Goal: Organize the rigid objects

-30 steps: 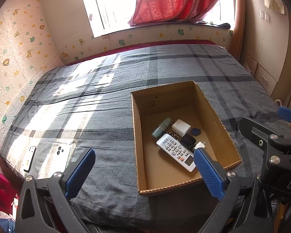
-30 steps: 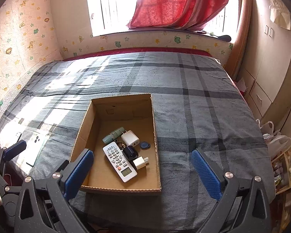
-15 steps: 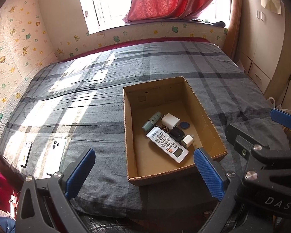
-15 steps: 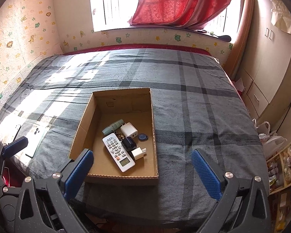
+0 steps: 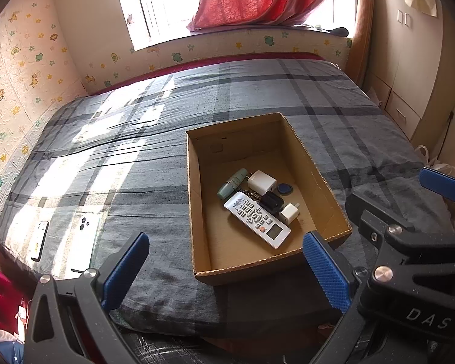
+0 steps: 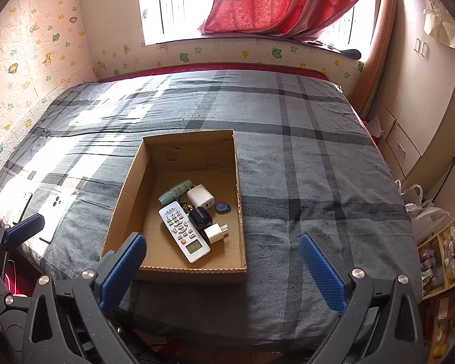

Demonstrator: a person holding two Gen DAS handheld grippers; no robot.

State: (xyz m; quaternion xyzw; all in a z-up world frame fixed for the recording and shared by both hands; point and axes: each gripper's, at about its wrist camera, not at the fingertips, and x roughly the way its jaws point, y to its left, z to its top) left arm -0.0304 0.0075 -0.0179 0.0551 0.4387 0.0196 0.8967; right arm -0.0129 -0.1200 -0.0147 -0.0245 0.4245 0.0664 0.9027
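A cardboard box (image 6: 239,200) sits on the grey plaid bed (image 6: 303,166), near its front edge; inside, clustered toward the near middle, lie a white remote (image 6: 183,232), a green tube (image 6: 174,192), a large white charger (image 6: 200,196), a black block (image 6: 200,218), a small white plug (image 6: 215,233) and a blue fob (image 6: 220,206); the remote lies diagonally, touching the black block and the plug; the tube rests just behind the remote, beside the charger; the fob lies a little apart toward the box's right wall. Two phones (image 5: 85,230) lie face down on the sunlit left part of the bed, well apart from the box. The left gripper (image 5: 226,268) is spread wide with nothing between its blue pads, held off the bed's front edge; the right gripper (image 6: 223,268) is likewise wide apart and empty, in front of the box.
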